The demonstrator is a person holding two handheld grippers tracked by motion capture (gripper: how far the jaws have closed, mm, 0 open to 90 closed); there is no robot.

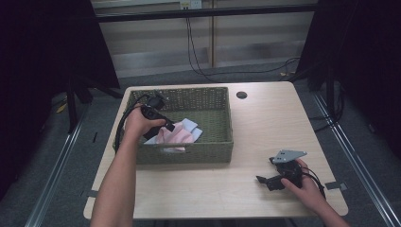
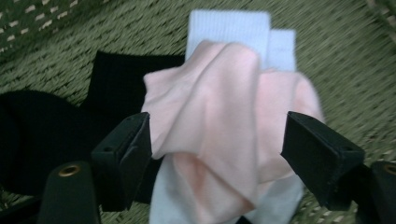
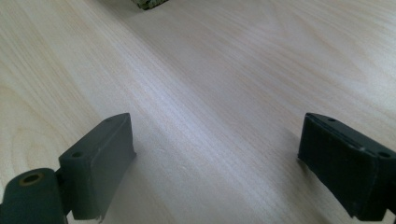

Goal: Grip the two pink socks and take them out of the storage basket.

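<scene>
Sitting on pale wood table [image 1: 265, 123], green wicker basket [image 1: 215, 151] holding socks [image 2: 224, 121]; left gripper [image 2: 217, 140] and right gripper [image 3: 215, 154] both gaping apart

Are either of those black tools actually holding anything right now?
No. The left tool is open, its jaws either side of the pink cloth in the basket without closing. The right tool is open over the table.

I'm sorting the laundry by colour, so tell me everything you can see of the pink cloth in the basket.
The pink cloth is pale, soft and thin-looking, crumpled into loose folds. It lies in the green woven basket, on top of a white ribbed piece and beside a black fabric. The left gripper is open, its jaws either side of the bunched folds; whether they touch it I cannot tell.
</scene>
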